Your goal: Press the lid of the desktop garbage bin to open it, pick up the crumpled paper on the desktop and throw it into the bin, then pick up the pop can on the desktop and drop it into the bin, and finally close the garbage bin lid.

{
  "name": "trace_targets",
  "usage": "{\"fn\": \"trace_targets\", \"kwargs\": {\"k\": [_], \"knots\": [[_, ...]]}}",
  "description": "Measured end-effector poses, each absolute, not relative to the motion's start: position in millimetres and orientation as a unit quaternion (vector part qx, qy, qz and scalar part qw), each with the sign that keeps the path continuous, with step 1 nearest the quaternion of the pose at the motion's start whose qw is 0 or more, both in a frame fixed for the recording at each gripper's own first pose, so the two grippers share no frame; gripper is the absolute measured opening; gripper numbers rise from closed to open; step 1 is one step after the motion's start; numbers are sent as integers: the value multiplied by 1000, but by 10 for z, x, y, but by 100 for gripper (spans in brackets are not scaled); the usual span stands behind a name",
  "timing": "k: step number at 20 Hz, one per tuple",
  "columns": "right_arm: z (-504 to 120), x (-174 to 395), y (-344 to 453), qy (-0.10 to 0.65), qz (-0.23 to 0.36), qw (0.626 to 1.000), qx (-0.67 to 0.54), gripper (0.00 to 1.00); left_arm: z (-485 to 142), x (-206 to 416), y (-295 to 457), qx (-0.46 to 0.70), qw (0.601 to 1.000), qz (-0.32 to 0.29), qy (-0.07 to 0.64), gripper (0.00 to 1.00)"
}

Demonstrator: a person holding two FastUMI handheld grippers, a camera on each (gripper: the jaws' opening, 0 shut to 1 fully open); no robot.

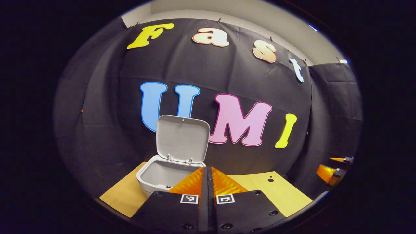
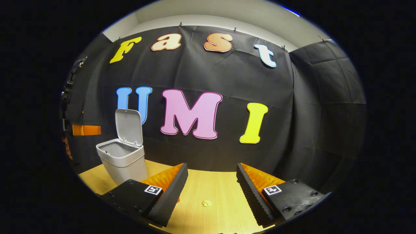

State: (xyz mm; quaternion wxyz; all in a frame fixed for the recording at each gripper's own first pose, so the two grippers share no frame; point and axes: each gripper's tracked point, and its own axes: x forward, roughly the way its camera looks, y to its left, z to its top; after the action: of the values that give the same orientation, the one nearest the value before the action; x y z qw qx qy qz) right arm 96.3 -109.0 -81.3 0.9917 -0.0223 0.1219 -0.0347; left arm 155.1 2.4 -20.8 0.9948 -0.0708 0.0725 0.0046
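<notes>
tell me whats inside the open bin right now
Through the bin opening, under the raised lid, only bare grey inner wall shows; its rim hides the bottom.

bin (image 2: pixel 123 161): grey, upright, lid (image 2: pixel 129 126) raised | crumpled paper (image 2: pixel 206 203): small, on desktop

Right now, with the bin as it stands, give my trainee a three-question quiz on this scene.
1. True or false: the lid of the garbage bin stands open.
2. The right claw is: A) shut on the crumpled paper, B) open with nothing between its fingers, C) pressing the lid.
3. In the right gripper view, what small thing lies on the desktop between that claw's fingers, farther off?

Key
1. True; it is swung up behind the bin's open mouth.
2. B.
3. The crumpled paper, not yet picked up. The left claw, by contrast, has its fingers closed together with nothing between them.
</notes>
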Motion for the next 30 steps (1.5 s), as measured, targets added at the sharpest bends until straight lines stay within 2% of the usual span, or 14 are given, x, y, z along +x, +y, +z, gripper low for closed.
{"fn": "trace_targets", "kwargs": {"k": [3,4,6,10,14,17,23,26,30], "knots": [[-898,958,-1066,134,-31,990,-13,96,-308,1301,-281,-81,992,-4,92,7],[-934,953,-1064,139,-30,990,-13,97,-318,1232,-346,-68,994,-7,89,10],[-987,934,-1037,147,-24,989,-11,97,-389,1154,-532,-33,995,-32,83,25],[-1089,903,-1002,158,-13,987,-15,96,-541,1059,-608,-9,996,-22,85,98],[-1299,962,-1098,184,-18,983,-12,96,-490,1073,-646,0,997,-12,74,98],[-1644,1076,-1099,239,-10,971,8,97,-559,1101,-690,10,996,-20,88,98],[-2540,1307,-1128,350,30,936,-5,97,-637,1157,-599,13,994,-7,109,98],[-3060,1363,-1177,405,38,913,-2,97,-819,1172,-621,-22,991,-15,133,98],[-3719,1490,-1262,465,50,884,-6,98,-987,1186,-467,-46,987,18,150,97]]}}
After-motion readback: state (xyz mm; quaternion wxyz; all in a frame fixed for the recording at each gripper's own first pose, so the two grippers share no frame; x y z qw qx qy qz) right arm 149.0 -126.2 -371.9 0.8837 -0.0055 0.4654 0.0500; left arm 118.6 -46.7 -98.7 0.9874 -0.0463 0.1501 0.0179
